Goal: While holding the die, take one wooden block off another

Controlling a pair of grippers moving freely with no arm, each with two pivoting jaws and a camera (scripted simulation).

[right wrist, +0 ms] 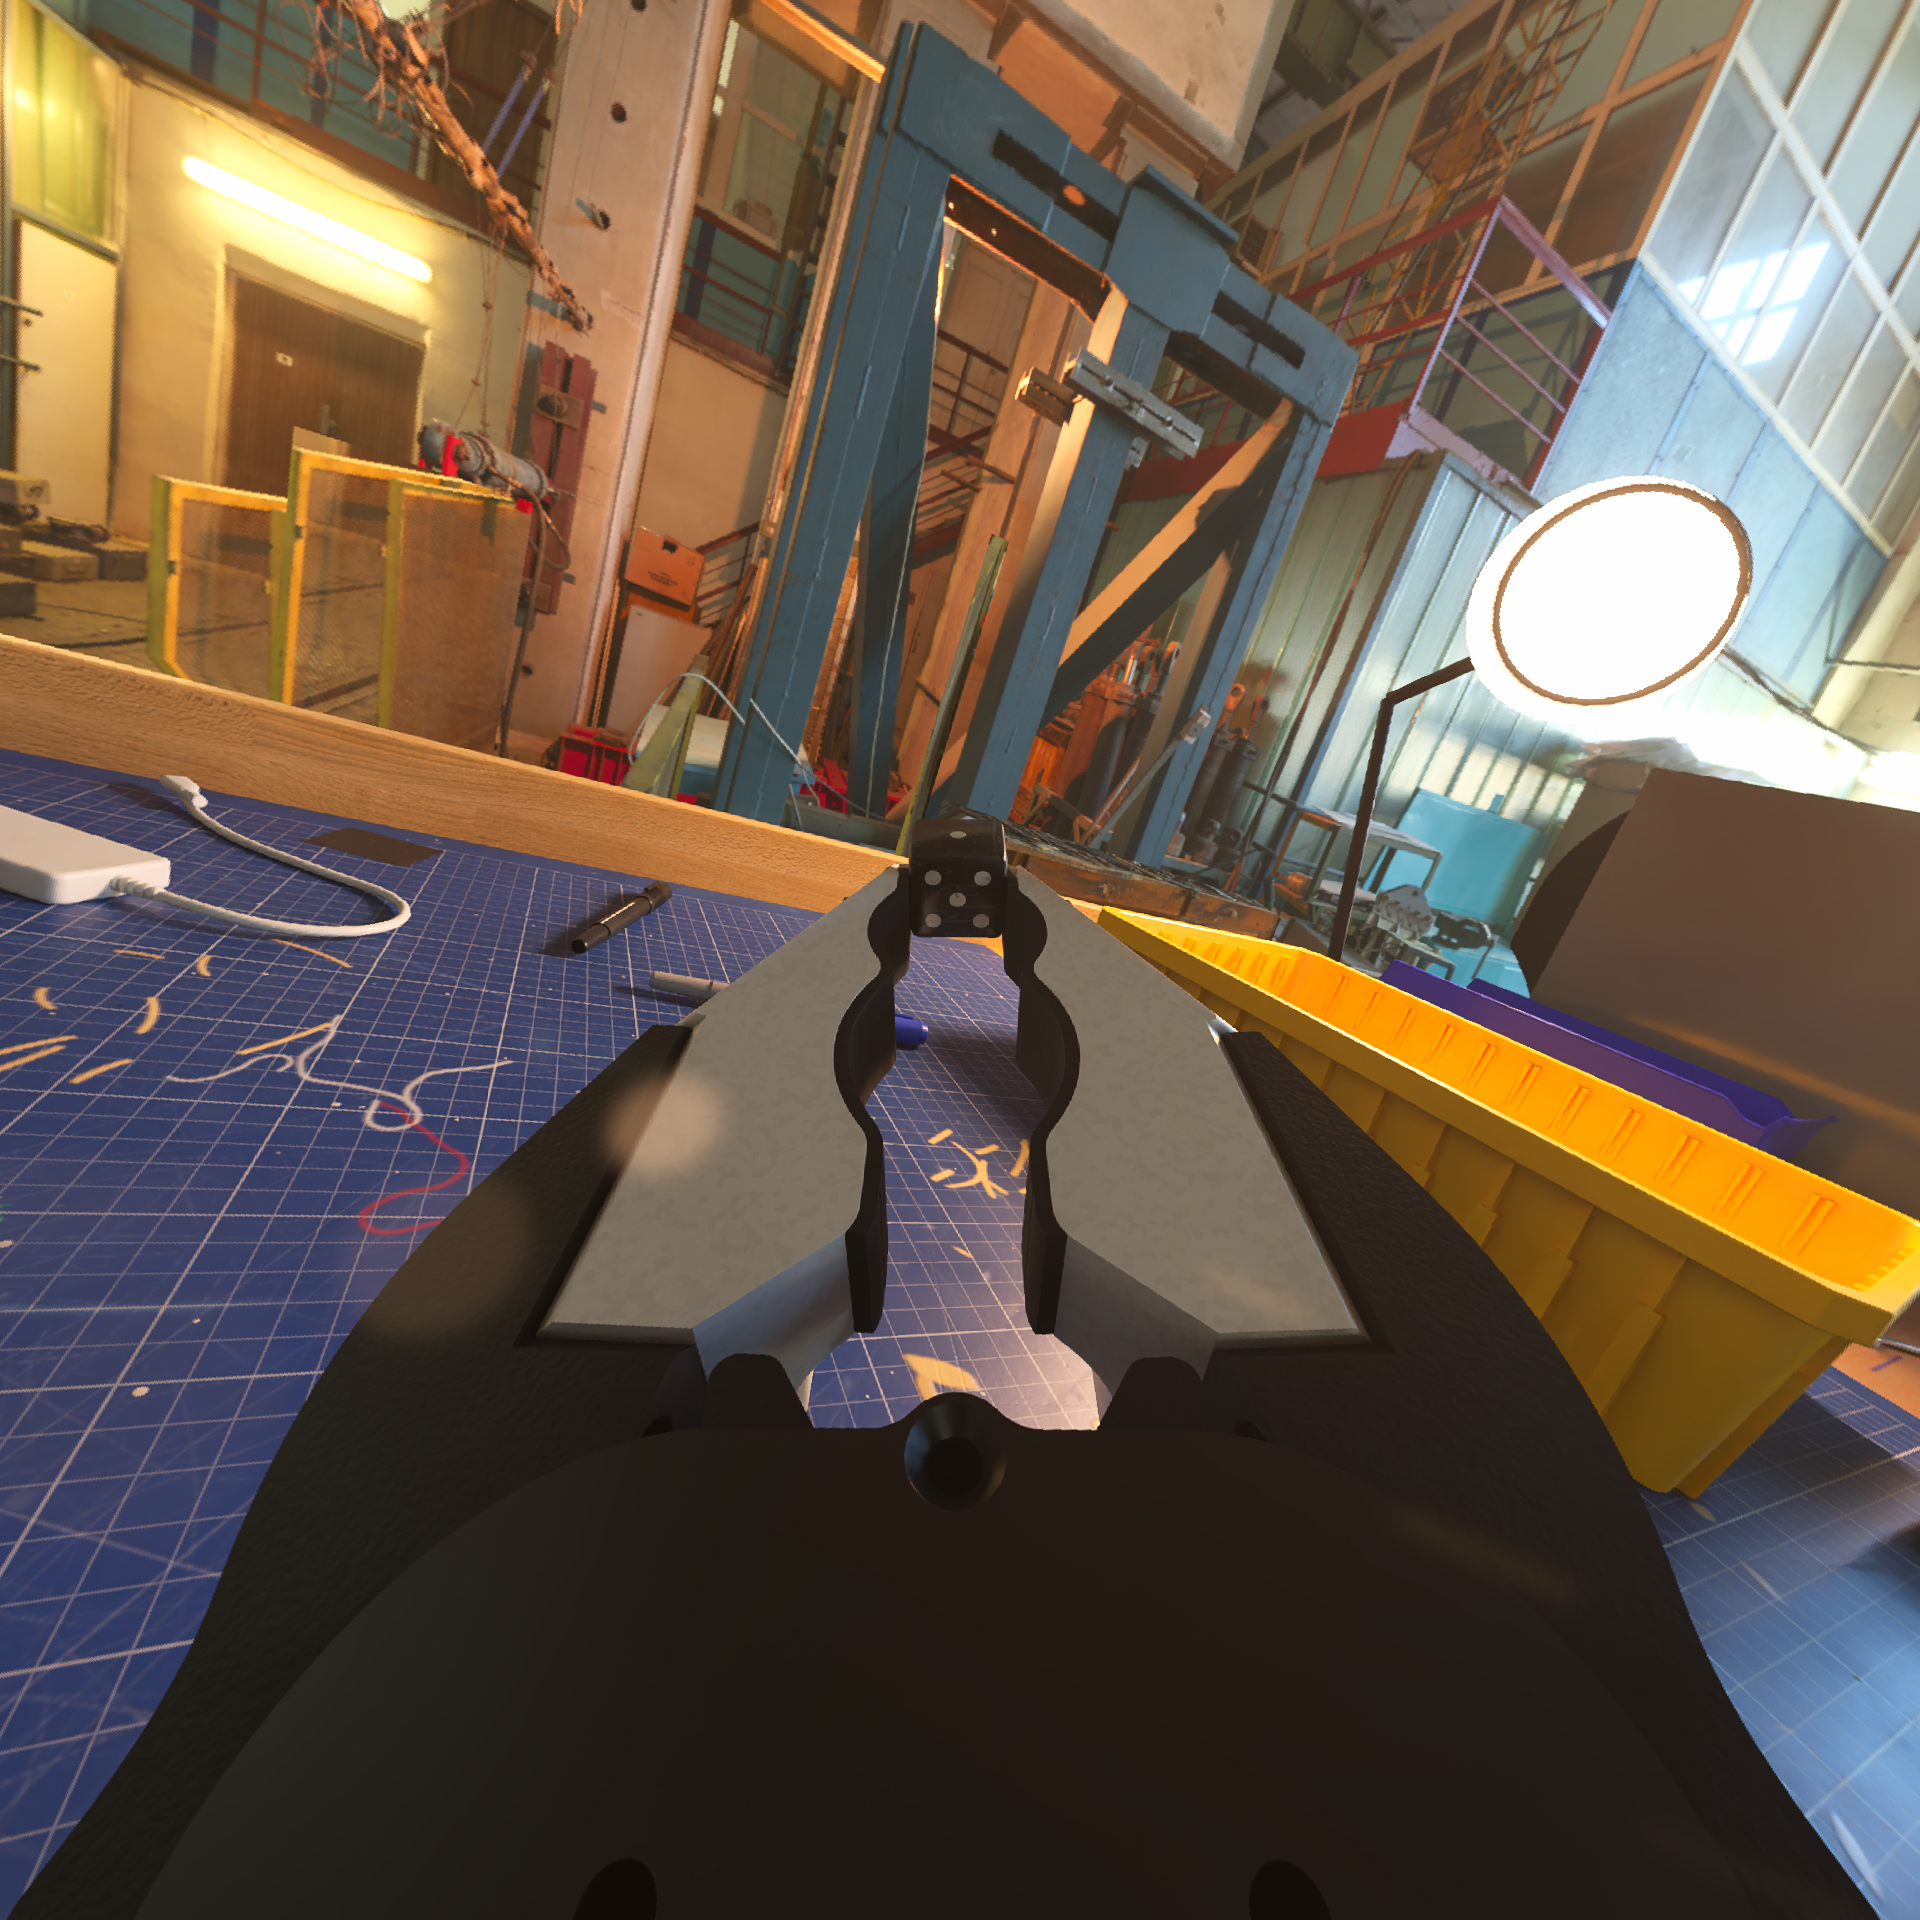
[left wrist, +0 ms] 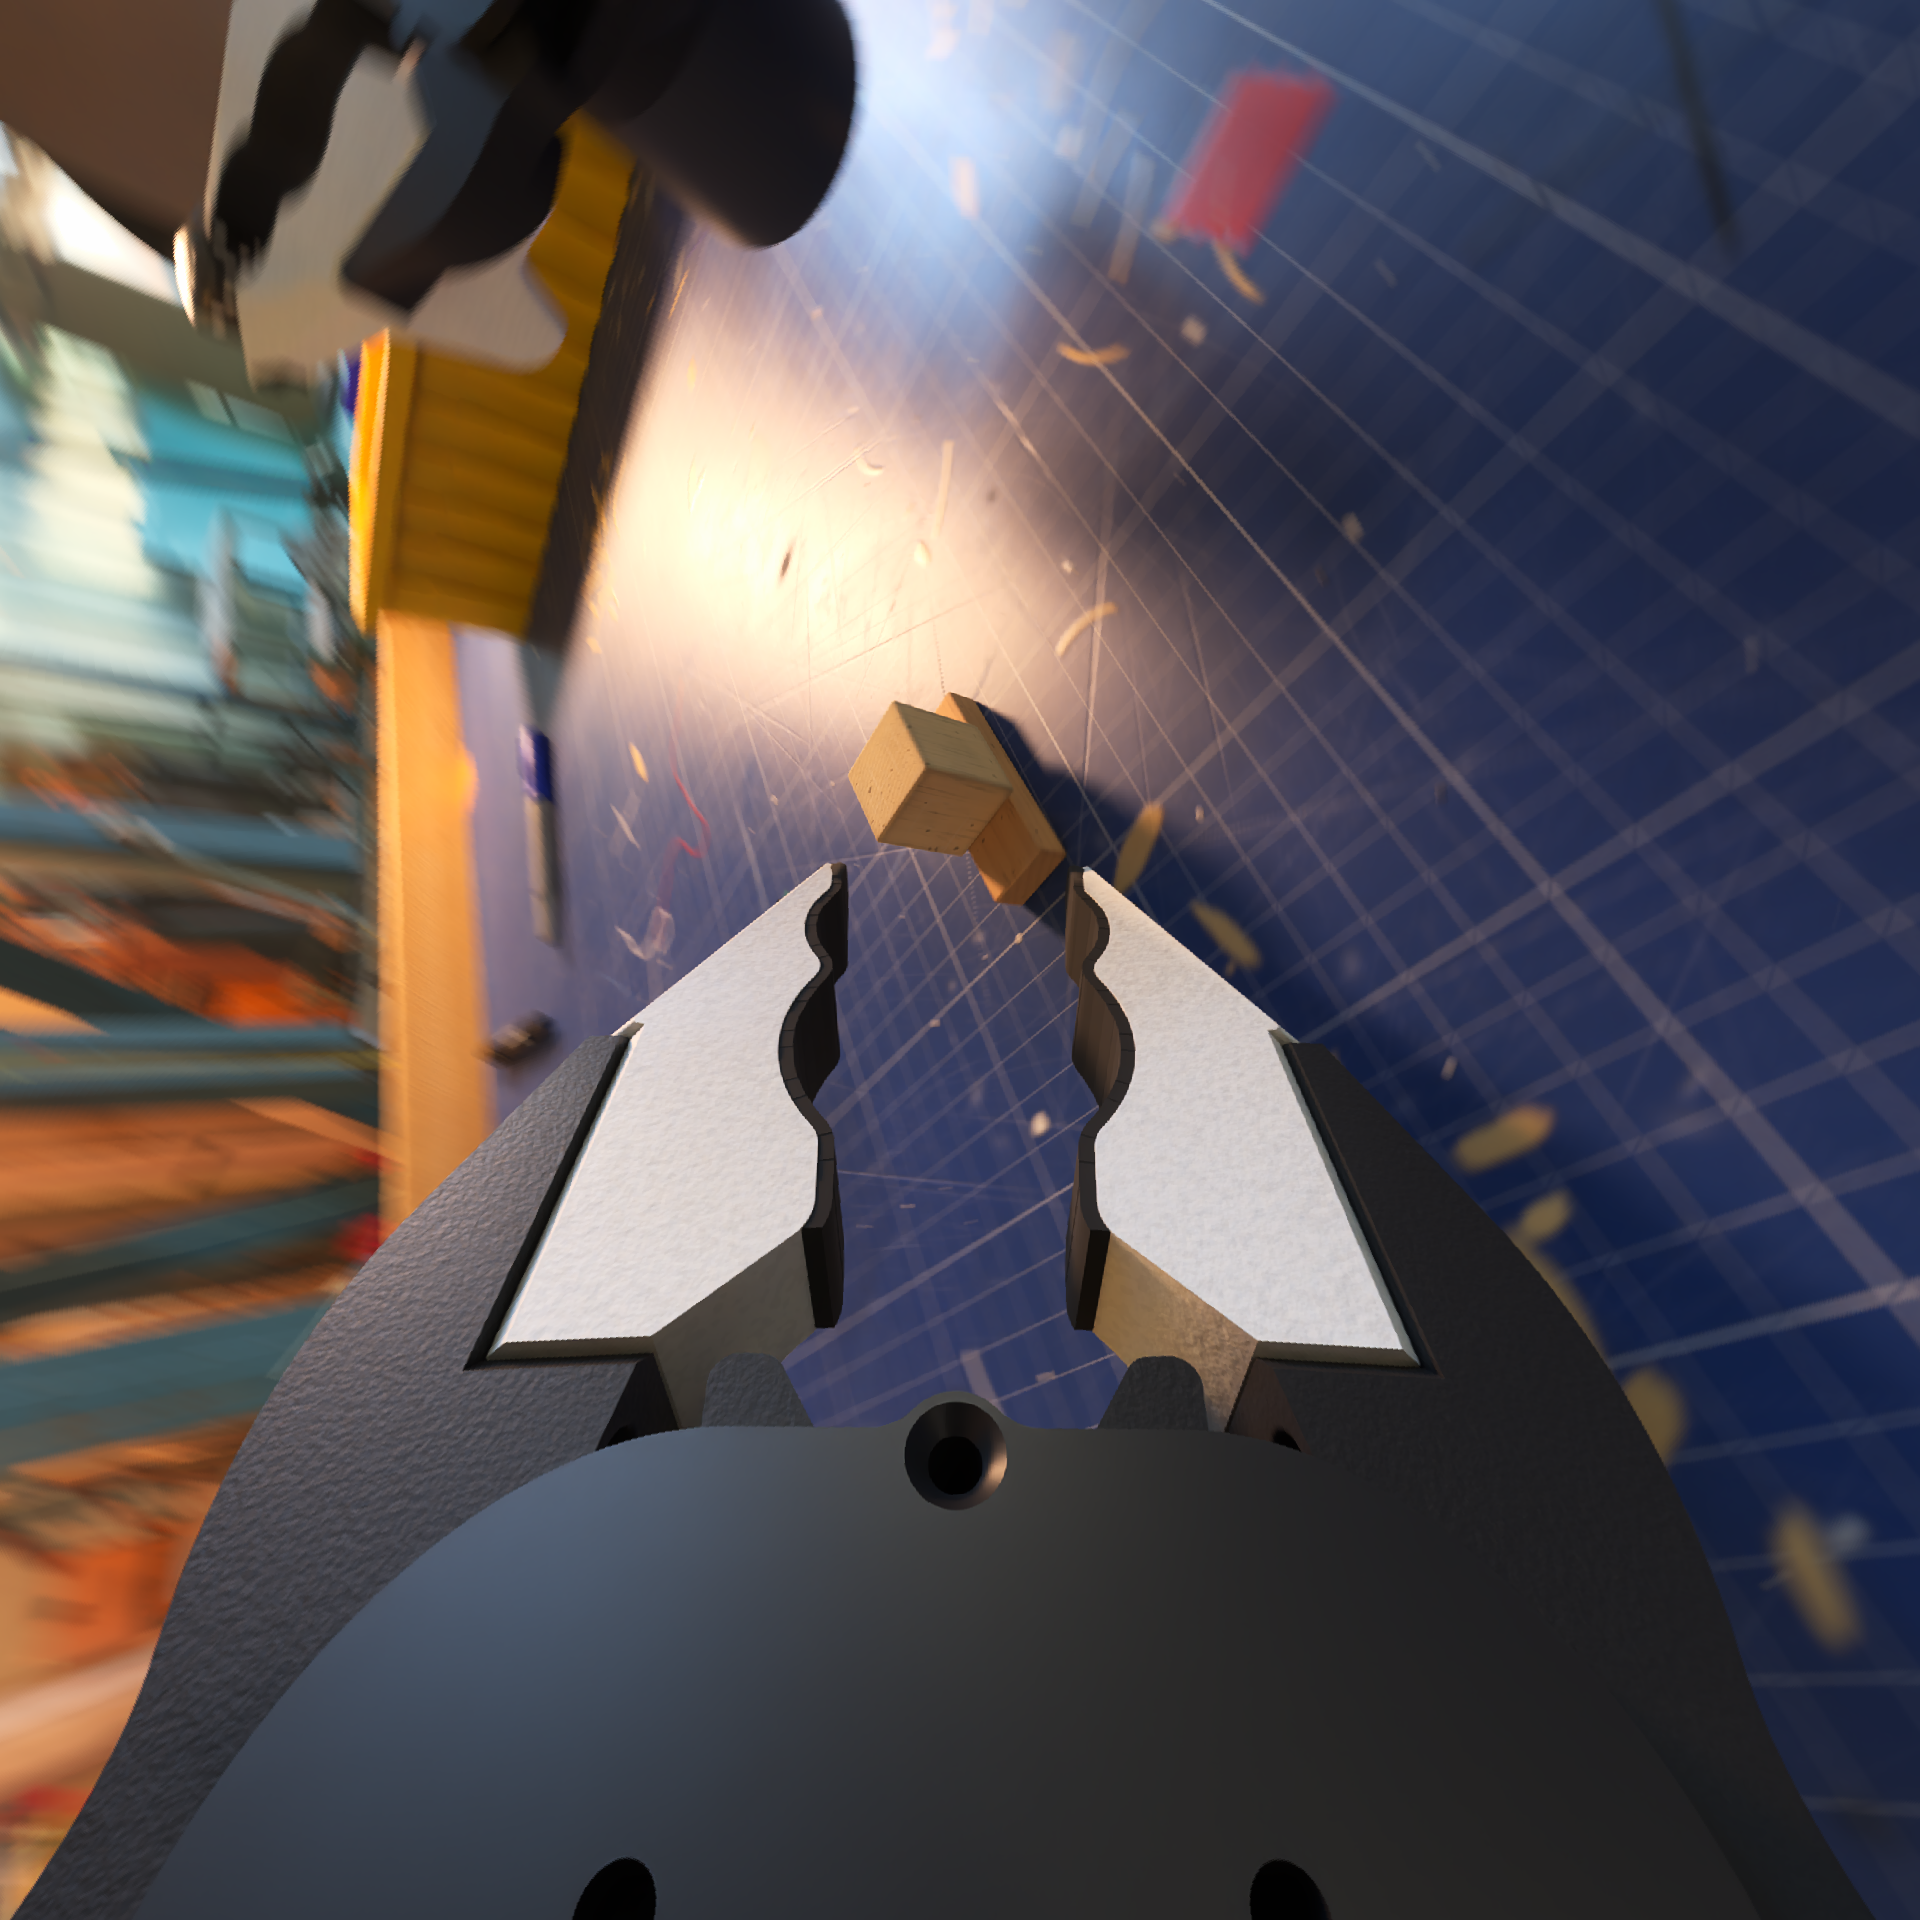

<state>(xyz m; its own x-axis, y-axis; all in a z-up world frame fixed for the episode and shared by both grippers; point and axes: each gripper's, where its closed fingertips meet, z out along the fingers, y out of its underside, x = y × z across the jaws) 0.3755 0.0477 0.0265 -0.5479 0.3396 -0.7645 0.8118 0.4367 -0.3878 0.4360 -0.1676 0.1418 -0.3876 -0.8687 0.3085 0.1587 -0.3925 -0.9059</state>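
Observation:
In the left wrist view a pale wooden block (left wrist: 935,774) sits on top of a darker wooden block (left wrist: 1013,831), both on the blue cutting mat (left wrist: 1455,727). My left gripper (left wrist: 958,878) is open and empty, its tips just short of the stack. The other gripper (left wrist: 436,187) shows blurred at the top left of that view. In the right wrist view my right gripper (right wrist: 956,883) is shut on a black die with white pips (right wrist: 956,883) and holds it at its fingertips above the mat (right wrist: 260,1195).
A yellow bin (right wrist: 1558,1174) stands at the right, with a purple tray (right wrist: 1621,1049) and a brown box (right wrist: 1766,935) behind it; the bin also shows in the left wrist view (left wrist: 468,488). A white adapter with cable (right wrist: 73,857), a black pen (right wrist: 618,917), a lamp (right wrist: 1610,592) and a red object (left wrist: 1247,156) are around.

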